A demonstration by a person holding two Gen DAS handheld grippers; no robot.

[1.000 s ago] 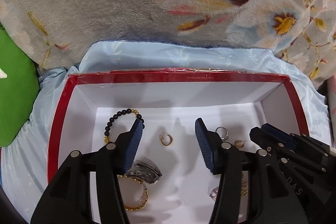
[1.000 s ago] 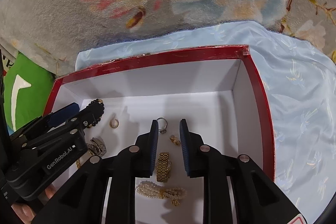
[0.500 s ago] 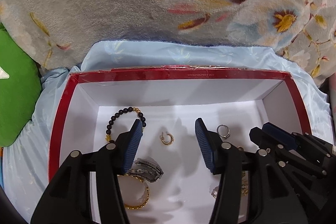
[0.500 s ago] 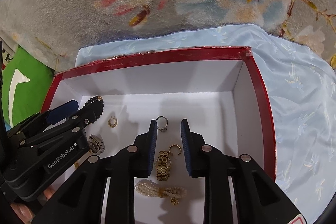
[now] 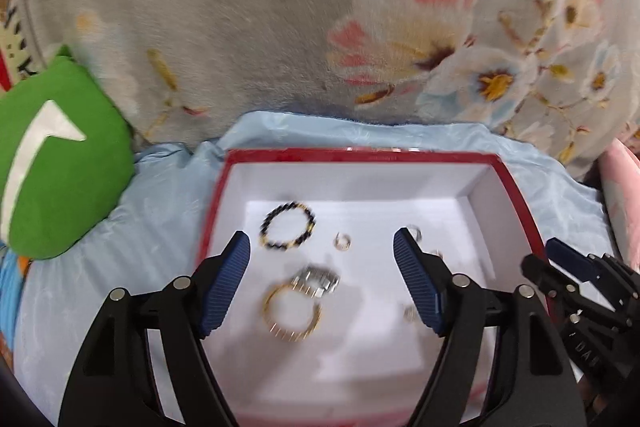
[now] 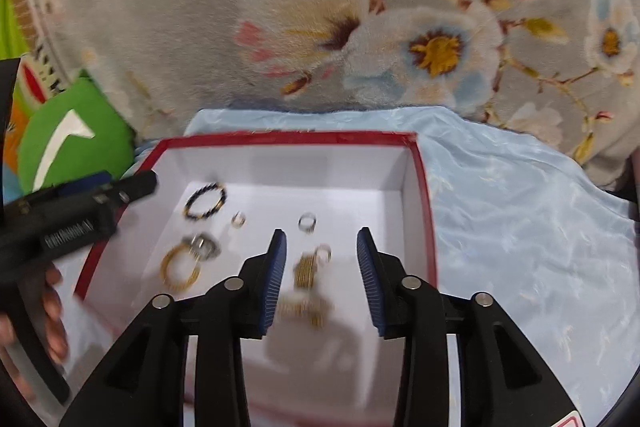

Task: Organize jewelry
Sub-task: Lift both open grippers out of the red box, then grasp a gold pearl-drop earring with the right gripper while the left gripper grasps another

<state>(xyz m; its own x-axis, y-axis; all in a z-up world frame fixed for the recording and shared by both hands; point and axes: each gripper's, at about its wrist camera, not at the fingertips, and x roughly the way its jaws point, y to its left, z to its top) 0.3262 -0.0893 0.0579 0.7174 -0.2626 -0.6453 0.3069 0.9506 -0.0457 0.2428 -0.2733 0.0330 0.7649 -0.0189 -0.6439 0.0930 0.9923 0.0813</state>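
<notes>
A grey plush blanket [image 5: 224, 27] printed with pink and white flowers covers what looks like a bed. On it lies a pale blue satin cloth [image 6: 520, 211], wrinkled, carrying a red-rimmed white box [image 6: 420, 187]. A green cushion [image 5: 60, 163] rests at the cloth's left edge, overlapping it.

You have one red-rimmed box [image 6: 420, 187] ahead of the fingers, holding two bracelets [image 6: 205, 201], one gold bangle [image 6: 180, 267], two watches [image 6: 306, 269], two hoop earrings [image 6: 239, 219] and one ring [image 6: 307, 222]; one green cushion [image 5: 60, 163] lies left.
</notes>
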